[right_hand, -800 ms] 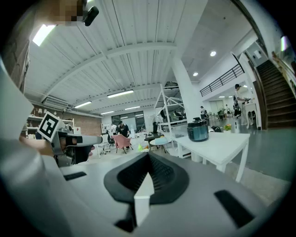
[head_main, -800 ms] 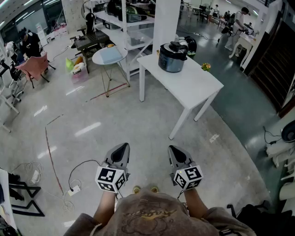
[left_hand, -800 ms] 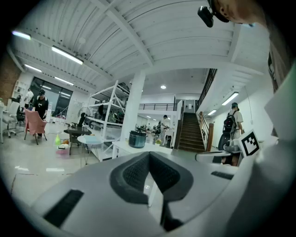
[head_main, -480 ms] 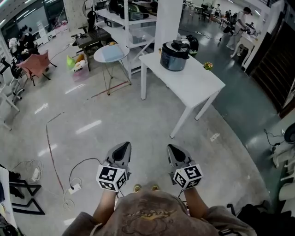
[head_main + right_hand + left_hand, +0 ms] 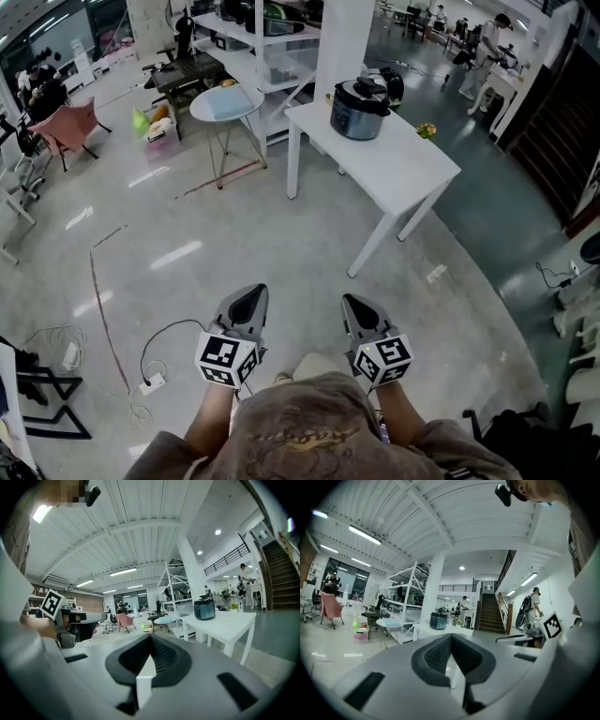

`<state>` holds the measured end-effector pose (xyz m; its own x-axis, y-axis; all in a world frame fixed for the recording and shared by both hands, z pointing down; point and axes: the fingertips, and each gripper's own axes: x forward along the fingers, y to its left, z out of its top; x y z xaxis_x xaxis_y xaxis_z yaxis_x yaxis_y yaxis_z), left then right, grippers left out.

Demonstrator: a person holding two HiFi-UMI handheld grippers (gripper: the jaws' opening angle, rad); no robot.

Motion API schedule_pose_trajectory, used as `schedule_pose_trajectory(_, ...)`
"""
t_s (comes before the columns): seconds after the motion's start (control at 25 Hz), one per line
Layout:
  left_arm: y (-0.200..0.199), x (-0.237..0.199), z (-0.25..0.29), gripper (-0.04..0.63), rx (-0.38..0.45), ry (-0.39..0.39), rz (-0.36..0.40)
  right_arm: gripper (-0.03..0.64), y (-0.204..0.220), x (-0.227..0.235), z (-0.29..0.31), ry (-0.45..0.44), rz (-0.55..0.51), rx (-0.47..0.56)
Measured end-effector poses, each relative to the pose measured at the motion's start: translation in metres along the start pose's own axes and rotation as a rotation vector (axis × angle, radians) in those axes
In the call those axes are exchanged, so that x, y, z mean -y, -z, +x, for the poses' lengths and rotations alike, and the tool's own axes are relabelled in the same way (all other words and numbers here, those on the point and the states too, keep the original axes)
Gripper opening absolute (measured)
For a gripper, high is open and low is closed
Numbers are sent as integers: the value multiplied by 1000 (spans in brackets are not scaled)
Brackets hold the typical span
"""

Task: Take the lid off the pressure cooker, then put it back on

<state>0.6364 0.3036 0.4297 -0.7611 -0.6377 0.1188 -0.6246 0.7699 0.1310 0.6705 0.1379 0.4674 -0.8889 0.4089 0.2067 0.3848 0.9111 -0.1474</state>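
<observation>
Left tool [image 5: 249,298] and right tool [image 5: 356,306] closed, far from pressure cooker [image 5: 359,108].

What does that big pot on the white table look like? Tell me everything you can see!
The pressure cooker is a round pot with a shiny dark grey body. Its black lid is on, with a chunky handle on top. It stands upright near the far end of the white table, close to a white pillar. Only the table touches it.
</observation>
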Motion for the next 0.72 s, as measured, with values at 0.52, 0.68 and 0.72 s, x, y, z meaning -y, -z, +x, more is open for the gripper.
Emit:
schedule_pose_trajectory(0.52,-4,-53,25,3,9,-30,1,-3,-10,0,71,-58,-12,0)
schedule_pose_trajectory(0.68,-3,-75,46,3,-2,-53,5,-3,-14,10,104,-87,-10,-1)
schedule_pose_trajectory(0.72,-3,-82,53,3,-3,-60,7,-3,-15,14,113,-96,-11,-1)
